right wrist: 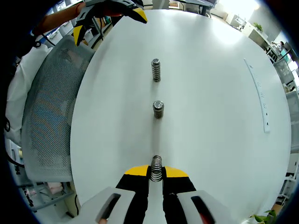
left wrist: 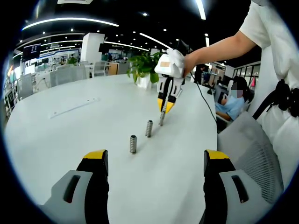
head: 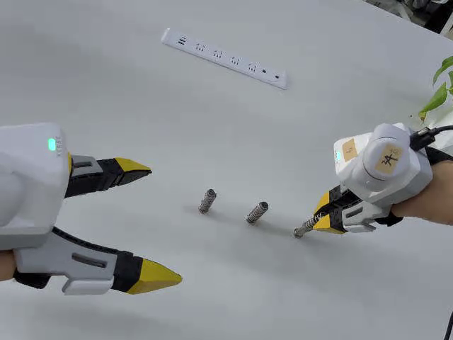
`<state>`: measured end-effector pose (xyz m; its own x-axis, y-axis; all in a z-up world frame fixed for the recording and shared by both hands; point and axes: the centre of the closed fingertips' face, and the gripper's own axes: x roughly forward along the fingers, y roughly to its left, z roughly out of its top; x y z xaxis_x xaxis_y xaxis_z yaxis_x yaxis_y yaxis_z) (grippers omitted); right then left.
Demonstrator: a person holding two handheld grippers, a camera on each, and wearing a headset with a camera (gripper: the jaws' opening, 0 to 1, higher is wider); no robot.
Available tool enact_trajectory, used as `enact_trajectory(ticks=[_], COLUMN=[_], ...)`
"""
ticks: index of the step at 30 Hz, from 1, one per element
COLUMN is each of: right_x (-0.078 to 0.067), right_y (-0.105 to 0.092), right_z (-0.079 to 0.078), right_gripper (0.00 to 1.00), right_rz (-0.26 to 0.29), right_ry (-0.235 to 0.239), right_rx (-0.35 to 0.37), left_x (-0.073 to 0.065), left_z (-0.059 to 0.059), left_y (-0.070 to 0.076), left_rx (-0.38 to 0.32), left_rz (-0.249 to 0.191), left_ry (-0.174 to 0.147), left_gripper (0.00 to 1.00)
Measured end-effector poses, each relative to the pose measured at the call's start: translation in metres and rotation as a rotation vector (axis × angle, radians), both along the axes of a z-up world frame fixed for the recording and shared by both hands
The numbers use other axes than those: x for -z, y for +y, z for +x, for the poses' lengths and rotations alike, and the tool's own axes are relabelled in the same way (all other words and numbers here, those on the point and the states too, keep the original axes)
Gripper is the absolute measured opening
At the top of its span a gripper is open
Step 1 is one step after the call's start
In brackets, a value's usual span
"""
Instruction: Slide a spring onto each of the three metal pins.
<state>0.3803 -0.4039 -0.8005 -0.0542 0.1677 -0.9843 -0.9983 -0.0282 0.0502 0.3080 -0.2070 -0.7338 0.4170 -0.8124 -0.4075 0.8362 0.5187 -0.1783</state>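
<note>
The right claw [head: 324, 214] is pinched nearly together on a spring [head: 306, 227], gripped close to its upper end; the spring's lower end meets the white surface [head: 212, 127]. In the right gripper view the coil [right wrist: 156, 169] sits right between the yellow tips of that claw [right wrist: 149, 171]. Whether a pin runs inside it cannot be told.

Beyond it, in one line and each well apart from the next, stand the middle pin [head: 257, 212] and the far pin [head: 207, 201], both upright and each wrapped in a coil.

The left claw [head: 159, 223] hovers past the far pin with its jaws spread wide, holding nothing. In its own view the tips [left wrist: 155, 156] frame the row of three, with bare surface between the tips and the nearest pin [left wrist: 133, 143].

There is open surface on all sides of the row. A white power strip [head: 224, 58] lies well away toward the far side. The surface's rounded edge curves past the right claw, where plant leaves [head: 439, 88] show, and a mesh chair [right wrist: 46, 121] stands just off the edge.
</note>
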Motion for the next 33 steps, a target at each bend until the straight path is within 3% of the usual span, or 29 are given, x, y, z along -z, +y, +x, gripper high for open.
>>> enact_trajectory(ticks=[17, 33], right_x=[0.022, 0.024], right_y=[0.0, -0.001], right_z=[0.002, 0.003], right_gripper=[0.07, 0.1], right_rz=[-0.014, -0.002], right_ry=[0.004, 0.001], right_rx=[-0.02, -0.012], left_x=[0.002, 0.002], left_z=[-0.001, -0.002], left_y=[0.0, 0.001], left_rx=[-0.002, -0.001], left_rz=[-0.001, 0.003], left_ry=[0.008, 0.012], left_gripper=[0.83, 0.82])
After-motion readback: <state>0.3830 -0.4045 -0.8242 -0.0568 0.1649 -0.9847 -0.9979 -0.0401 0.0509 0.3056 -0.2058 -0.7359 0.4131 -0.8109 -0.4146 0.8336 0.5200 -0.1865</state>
